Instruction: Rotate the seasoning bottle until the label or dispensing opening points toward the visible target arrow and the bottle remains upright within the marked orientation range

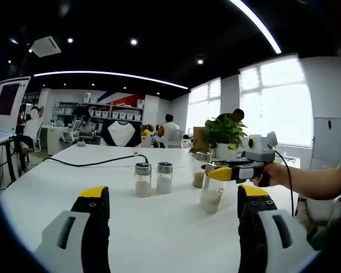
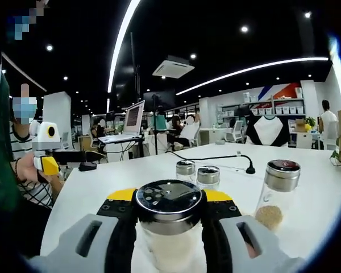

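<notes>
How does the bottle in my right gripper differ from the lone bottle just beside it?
The gripped bottle sits clamped in the right gripper, holding pale, whitish seasoning. The lone bottle stands free on the white table, with tan granules low in it. Both are upright clear glass with metal shaker lids.

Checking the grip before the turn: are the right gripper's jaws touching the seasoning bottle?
Touching. In the right gripper view, the right gripper has both jaws pressed against the seasoning bottle, just below its lid.
</notes>
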Demonstrator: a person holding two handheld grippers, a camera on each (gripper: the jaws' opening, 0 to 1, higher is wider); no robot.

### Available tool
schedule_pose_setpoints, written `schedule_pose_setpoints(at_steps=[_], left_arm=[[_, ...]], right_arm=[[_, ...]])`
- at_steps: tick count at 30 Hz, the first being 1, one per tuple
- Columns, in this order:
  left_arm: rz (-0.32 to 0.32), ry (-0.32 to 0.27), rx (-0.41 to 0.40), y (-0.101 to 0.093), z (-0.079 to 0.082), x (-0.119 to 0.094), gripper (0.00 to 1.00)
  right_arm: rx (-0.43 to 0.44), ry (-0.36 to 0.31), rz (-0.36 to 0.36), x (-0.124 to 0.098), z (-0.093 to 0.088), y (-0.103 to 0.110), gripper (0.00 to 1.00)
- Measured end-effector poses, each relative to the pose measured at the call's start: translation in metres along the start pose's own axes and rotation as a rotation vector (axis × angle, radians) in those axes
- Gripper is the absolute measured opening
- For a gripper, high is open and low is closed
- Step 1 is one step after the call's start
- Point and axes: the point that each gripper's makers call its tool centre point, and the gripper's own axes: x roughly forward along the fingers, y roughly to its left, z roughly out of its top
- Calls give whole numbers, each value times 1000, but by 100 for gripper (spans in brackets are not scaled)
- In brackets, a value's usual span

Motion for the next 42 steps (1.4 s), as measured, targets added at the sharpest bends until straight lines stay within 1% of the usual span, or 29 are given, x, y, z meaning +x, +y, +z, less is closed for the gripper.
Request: schedule_pose_setpoints(at_steps=[9,19,24,28,32,34,36,39,42], left_arm=[[6,18,-4,1,-6,-1,98],[9,18,-3,2,-5,-1,98],[10,17,-5,2,-5,-2,98],[15,18,-2,4,-3,-2,98],[10,18,2,1,-2,0,98],[2,12,-15,-2,-1,0,98],[0,13,-20,-1,-2,1,98],[4,24,-11,0,-4,1,98],[5,21,-10,0,-3,2,98]], right_arm=[[-20,7,46,2,0,5,42],[-31,24,68,4,-1,8,42],[-43,17,79,4,-2,9,42],[-48,18,80,4,-2,9,42],[-45,17,78,4,-2,9,42],[-49,13,74,4,-2,9,42],[-71,30,62,5,-5,8,43],[-65,49,48,4,-9,7,51],[-37,21,38,-1,-5,7,51]])
